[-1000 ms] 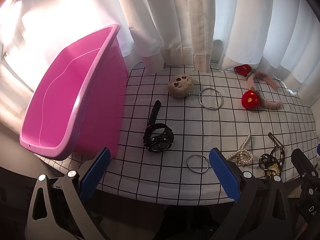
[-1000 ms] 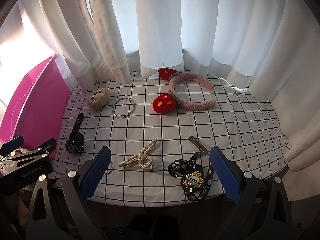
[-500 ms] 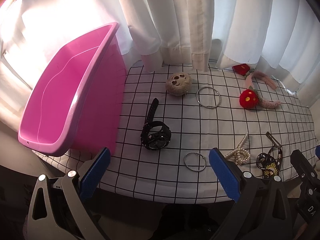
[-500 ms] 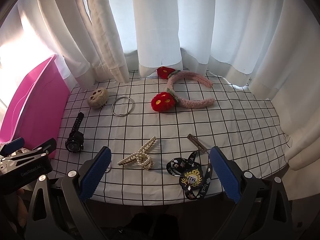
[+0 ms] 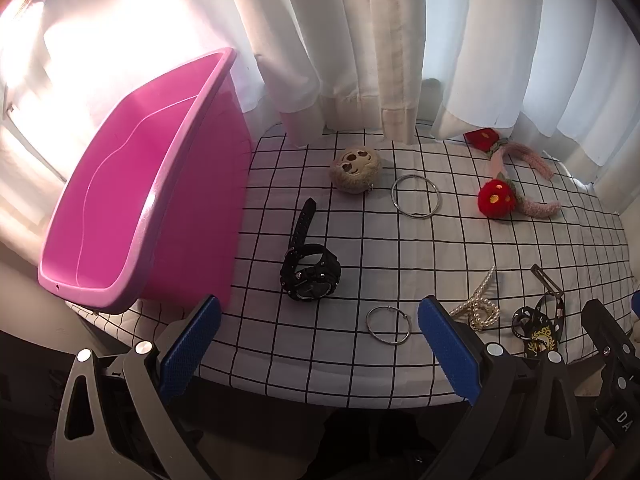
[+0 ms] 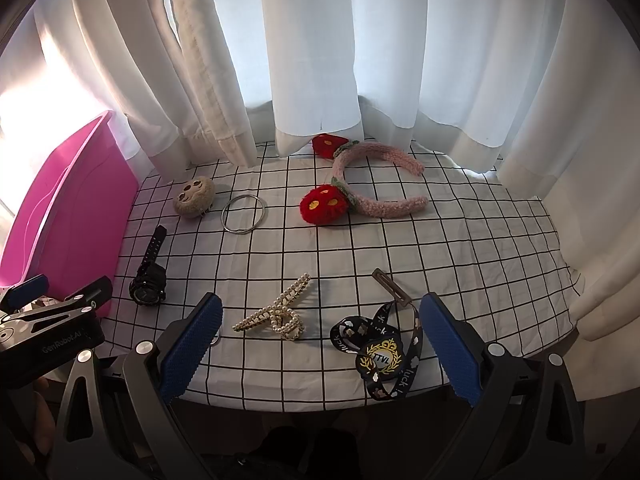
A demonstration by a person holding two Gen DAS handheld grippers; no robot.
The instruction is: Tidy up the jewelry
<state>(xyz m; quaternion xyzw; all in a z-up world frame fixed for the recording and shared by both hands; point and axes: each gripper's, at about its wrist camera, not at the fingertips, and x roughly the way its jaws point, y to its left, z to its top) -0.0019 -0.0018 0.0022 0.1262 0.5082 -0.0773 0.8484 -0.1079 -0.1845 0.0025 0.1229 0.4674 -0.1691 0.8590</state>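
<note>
On the checked cloth lie a black watch [image 5: 310,270], a small ring [image 5: 388,325], a large ring [image 5: 416,196], a plush sloth charm [image 5: 355,169], a pearl hair clip [image 6: 280,312], a black lanyard [image 6: 380,350] and a pink strawberry headband [image 6: 372,190]. The pink bin [image 5: 120,200] stands at the left. My left gripper [image 5: 316,354] is open and empty at the table's near edge, before the watch. My right gripper [image 6: 320,348] is open and empty, before the clip and lanyard.
White curtains [image 6: 320,60] hang behind the table and brush its far edge. The table's front edge [image 5: 320,384] lies just beyond both grippers. The left gripper shows at the lower left of the right wrist view [image 6: 48,320].
Both grippers have drawn back and risen slightly; the objects sit a little farther away in both views. Nothing on the table has moved.
</note>
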